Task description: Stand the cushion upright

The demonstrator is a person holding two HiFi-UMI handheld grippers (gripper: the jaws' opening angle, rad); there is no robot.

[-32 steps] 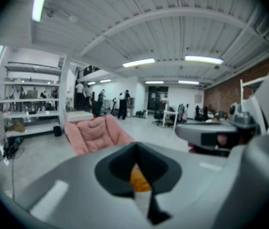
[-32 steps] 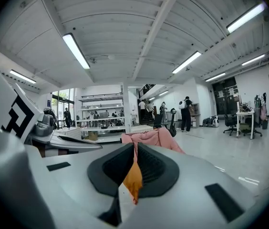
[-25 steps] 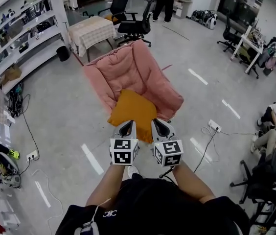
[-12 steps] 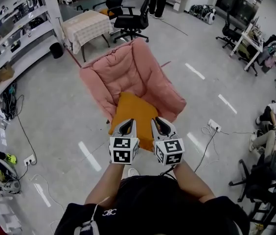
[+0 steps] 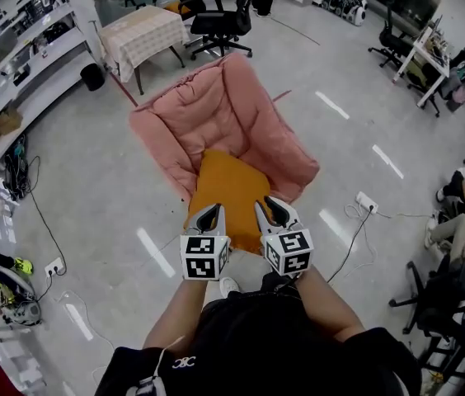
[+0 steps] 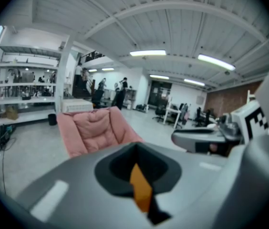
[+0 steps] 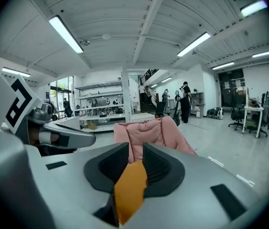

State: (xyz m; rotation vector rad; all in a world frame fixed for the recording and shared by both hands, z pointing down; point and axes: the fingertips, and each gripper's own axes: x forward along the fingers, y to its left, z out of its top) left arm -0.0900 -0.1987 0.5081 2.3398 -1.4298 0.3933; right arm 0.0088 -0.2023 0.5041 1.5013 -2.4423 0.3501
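From my remote seat I see the orange cushion point(image 5: 228, 188) lying on the seat of the pink chair point(image 5: 216, 114), which stands on the floor point(image 5: 92, 196). The cushion's near edge reaches the chair's front lip, where both tools meet it side by side. The left gripper point(image 5: 210, 211) has its jaws pressed together on that edge. In the left gripper view only a thin orange sliver of the cushion point(image 6: 140, 187) shows, pinched between them. The right gripper point(image 5: 269, 209) is just beside it, and its jaws are opening. In the right gripper view the cushion point(image 7: 129, 187) sits between them, with a narrow gap above the fabric through which I see the pink chair point(image 7: 149, 130).
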